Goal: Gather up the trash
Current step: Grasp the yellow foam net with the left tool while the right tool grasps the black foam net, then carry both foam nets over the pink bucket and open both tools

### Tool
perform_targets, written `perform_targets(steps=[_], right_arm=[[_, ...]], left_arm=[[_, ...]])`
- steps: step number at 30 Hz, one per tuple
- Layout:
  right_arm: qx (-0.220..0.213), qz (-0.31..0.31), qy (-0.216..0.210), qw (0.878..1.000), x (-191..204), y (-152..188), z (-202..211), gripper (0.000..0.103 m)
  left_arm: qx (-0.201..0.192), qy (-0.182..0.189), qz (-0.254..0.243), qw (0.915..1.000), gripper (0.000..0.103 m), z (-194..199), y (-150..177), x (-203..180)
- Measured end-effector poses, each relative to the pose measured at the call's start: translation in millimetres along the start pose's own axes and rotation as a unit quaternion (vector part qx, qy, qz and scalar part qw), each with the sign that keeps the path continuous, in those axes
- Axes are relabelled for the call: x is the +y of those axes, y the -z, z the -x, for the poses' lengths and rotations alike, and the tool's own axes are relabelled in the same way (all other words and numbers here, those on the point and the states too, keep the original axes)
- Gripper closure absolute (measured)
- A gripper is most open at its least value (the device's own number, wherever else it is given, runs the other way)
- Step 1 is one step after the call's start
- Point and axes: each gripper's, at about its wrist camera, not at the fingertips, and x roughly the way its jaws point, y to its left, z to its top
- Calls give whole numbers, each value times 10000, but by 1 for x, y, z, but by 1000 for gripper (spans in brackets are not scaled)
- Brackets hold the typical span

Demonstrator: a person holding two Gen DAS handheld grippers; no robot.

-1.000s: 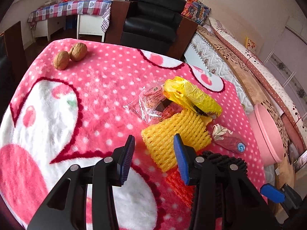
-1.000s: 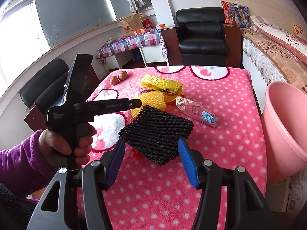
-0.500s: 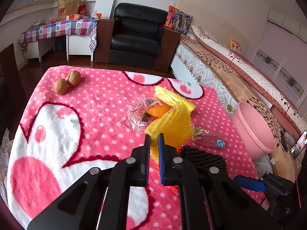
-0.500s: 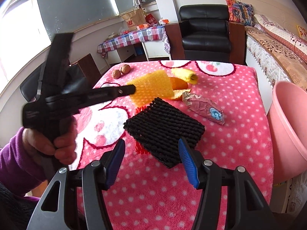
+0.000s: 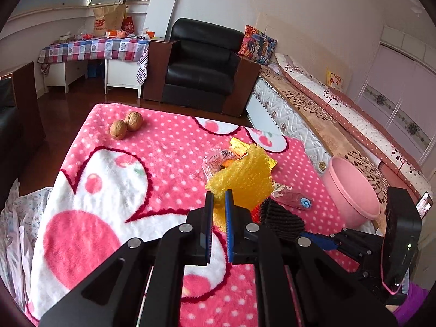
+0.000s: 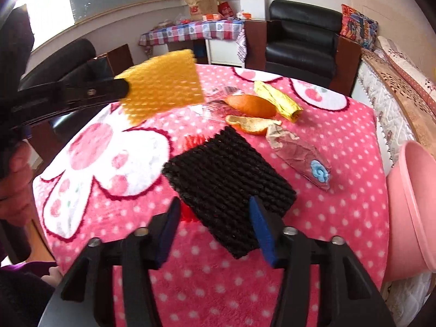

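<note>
My left gripper (image 5: 218,199) is shut on the yellow foam net (image 5: 242,177) and holds it lifted above the pink blanket; it also shows in the right wrist view (image 6: 163,87). My right gripper (image 6: 215,209) is open, its jaws on either side of the near end of the black foam net (image 6: 229,185), which lies flat over a red foam net (image 6: 194,139). Orange peel (image 6: 250,109), a yellow wrapper (image 6: 278,103), a clear wrapper (image 5: 218,160) and a crumpled wrapper with a blue swirl (image 6: 302,155) lie on the blanket.
A pink bucket (image 6: 414,204) stands off the table's right edge; it also shows in the left wrist view (image 5: 351,190). Two walnuts (image 5: 125,125) lie at the far left corner. A black armchair (image 5: 201,65) and a bed (image 5: 340,125) are behind.
My left gripper closed on the yellow foam net and lifted it off the pile, uncovering the orange peel. My right gripper moved in closer over the black foam net.
</note>
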Motion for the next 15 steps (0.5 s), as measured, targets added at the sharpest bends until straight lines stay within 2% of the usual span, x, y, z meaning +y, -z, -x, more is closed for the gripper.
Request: perform_targets(steps=[1,3,10,15], right_arm=[[-26,-85,16,10000,-3,1,2,80],[-89,-310,-130,9994,-11,1,9,91],[-473,-939,-681,9921,-22,3,50,92],[-714,-1383,-911,9836,-30,6,73,92]], left_arm=[[-18,-7,-9,10000,96,2,2,0],[-52,-6,-27,10000,96,7,3,-2],[-223,57,-184,9996,96,20,6,-14],[-318,69,-292,9990,96,26,6,-26]])
